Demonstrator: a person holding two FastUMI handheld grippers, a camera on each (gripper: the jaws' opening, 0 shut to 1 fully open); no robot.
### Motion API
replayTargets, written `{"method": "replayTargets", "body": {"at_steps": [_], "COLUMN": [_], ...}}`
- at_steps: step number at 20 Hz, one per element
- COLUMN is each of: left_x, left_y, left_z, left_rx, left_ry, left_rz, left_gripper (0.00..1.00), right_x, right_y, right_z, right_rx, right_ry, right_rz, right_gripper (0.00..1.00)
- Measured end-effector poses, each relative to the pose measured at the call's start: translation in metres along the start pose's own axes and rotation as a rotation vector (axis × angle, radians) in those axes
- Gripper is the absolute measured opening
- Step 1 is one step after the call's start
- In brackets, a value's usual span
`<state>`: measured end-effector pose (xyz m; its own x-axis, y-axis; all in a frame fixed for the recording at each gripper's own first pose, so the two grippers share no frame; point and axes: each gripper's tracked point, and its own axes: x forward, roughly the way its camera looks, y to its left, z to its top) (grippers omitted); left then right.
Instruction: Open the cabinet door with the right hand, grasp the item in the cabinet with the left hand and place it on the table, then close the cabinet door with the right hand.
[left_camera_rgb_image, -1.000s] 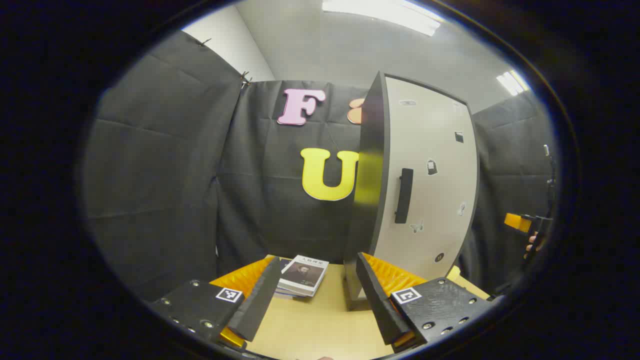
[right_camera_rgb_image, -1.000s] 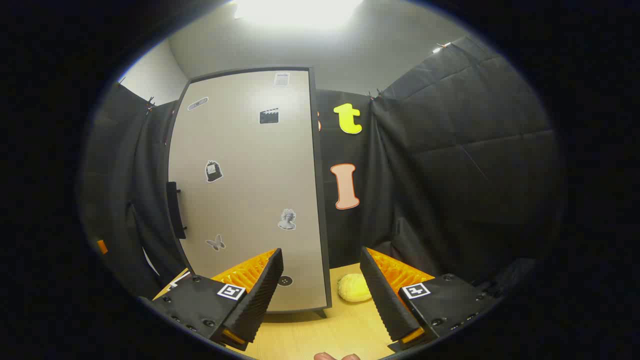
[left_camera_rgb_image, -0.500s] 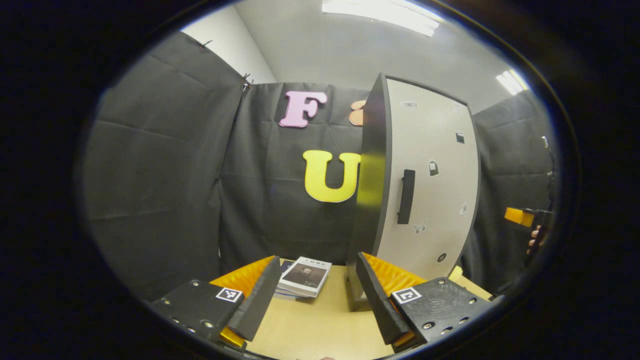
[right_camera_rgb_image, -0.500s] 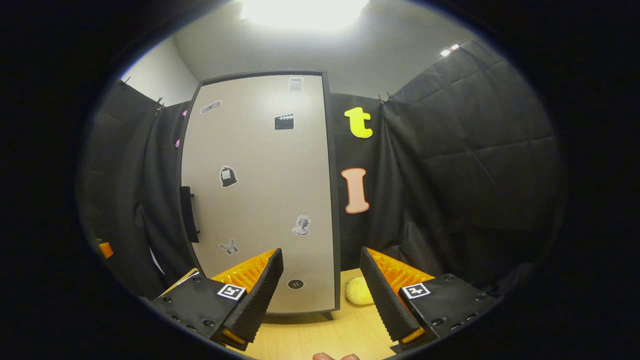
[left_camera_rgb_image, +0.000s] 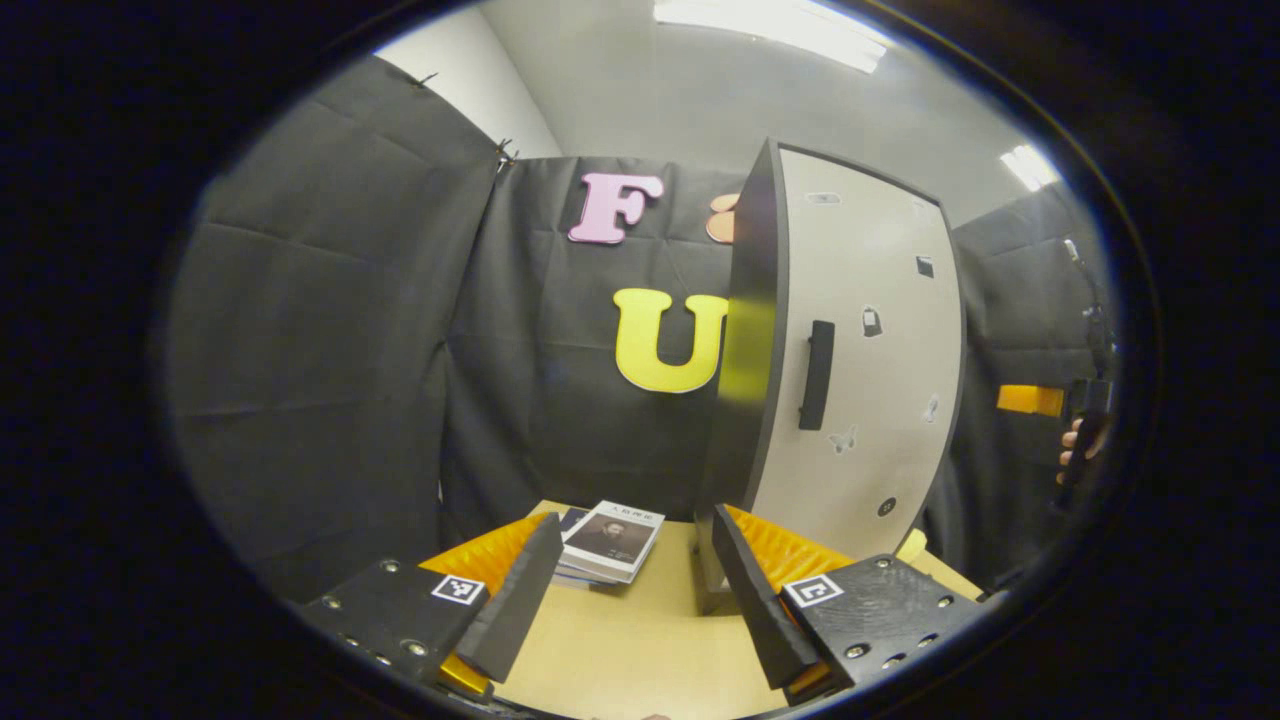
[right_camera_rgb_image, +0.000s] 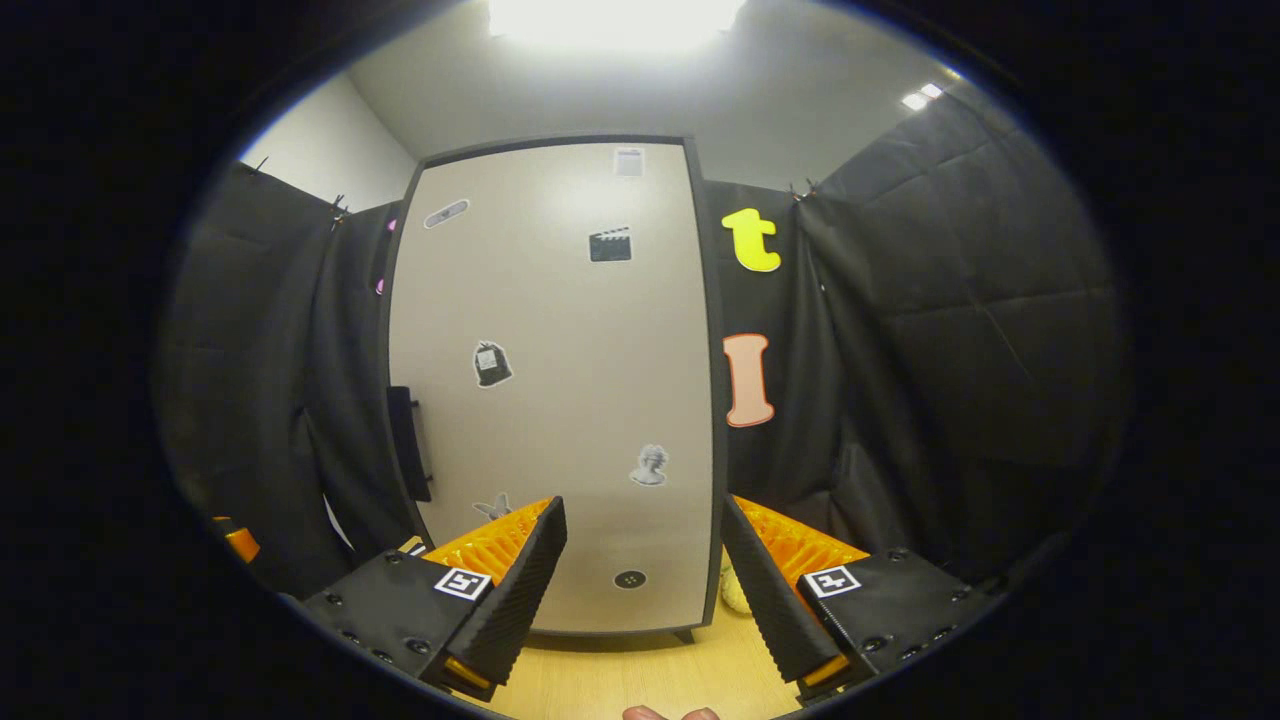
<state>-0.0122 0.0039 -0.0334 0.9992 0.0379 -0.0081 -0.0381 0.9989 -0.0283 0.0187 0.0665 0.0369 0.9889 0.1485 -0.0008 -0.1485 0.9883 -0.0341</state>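
On the light wooden tabletop (left_camera_rgb_image: 640, 650), seen in left gripper view, a tall cabinet w/ dark frame (left_camera_rgb_image: 748, 330) stands upright at right of centre, its beige door (left_camera_rgb_image: 860, 360) closed flush w/ the frame. Black vertical bar handle (left_camera_rgb_image: 817, 375) sits on the door near its left edge, about mid-height; small dark stickers dot the door face. Left gripper (left_camera_rgb_image: 632, 600) hangs low over the near part of the table, jaws wide apart, nothing between them, well short of the cabinet. Just beyond its fingers, left of the cabinet base, lies a small stack of thin paperback books w/ a white cover on top (left_camera_rgb_image: 610, 540), flat on the table, apart from the cabinet. Far right in that view, right gripper (left_camera_rgb_image: 1035, 400) shows small, a hand (left_camera_rgb_image: 1080, 450) on its grip, right of the door & not touching it.

Right gripper view faces the door (right_camera_rgb_image: 560, 400) nearly square-on; handle (right_camera_rgb_image: 410, 455) at door's left edge, left of the gripper's line. Right gripper (right_camera_rgb_image: 645, 590) is spread wide & empty, clear of the door. Pale yellow roundish lump (right_camera_rgb_image: 732, 590) sits on the table (right_camera_rgb_image: 640, 680) right of the cabinet base, partly hidden by a finger. Item inside the cabinet can't be seen w/ door closed.
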Motion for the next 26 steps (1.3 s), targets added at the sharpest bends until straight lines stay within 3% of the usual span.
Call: {"method": "replayTargets", "body": {"at_steps": [7,8,10,13,15,16,19,26], "left_x": [-0.019,-0.022,-0.028,-0.036,-0.042,-0.045,-0.049,-0.053], "left_y": [0.038,0.043,0.053,0.069,0.078,0.083,0.094,0.113], "left_z": [-0.036,-0.039,-0.044,-0.054,-0.056,-0.057,-0.066,-0.082], "left_rx": [-0.035,-0.047,-0.066,-0.077,-0.081,-0.084,-0.099,-0.174], "left_ry": [0.057,0.061,0.065,0.081,0.087,0.088,0.100,0.122], "left_rz": [0.094,0.108,0.130,0.168,0.192,0.202,0.232,0.241], "left_gripper": [0.89,0.96,0.89,0.93,0.89,0.93,0.96,0.93], "right_x": [0.041,0.047,0.056,0.066,0.074,0.079,0.093,0.131], "right_y": [0.069,0.082,0.109,0.152,0.177,0.187,0.210,0.229], "right_z": [0.049,0.053,0.059,0.062,0.059,0.056,0.045,0.018], "right_rx": [-0.018,-0.026,-0.031,-0.019,-0.024,-0.030,-0.013,-0.016], "right_ry": [-0.047,-0.046,-0.050,-0.051,-0.046,-0.039,-0.012,0.060], "right_rz": [0.131,0.153,0.186,0.248,0.279,0.286,0.288,0.221], "right_gripper": [0.98,0.97,0.98,0.93,0.93,0.97,0.98,0.98]}}
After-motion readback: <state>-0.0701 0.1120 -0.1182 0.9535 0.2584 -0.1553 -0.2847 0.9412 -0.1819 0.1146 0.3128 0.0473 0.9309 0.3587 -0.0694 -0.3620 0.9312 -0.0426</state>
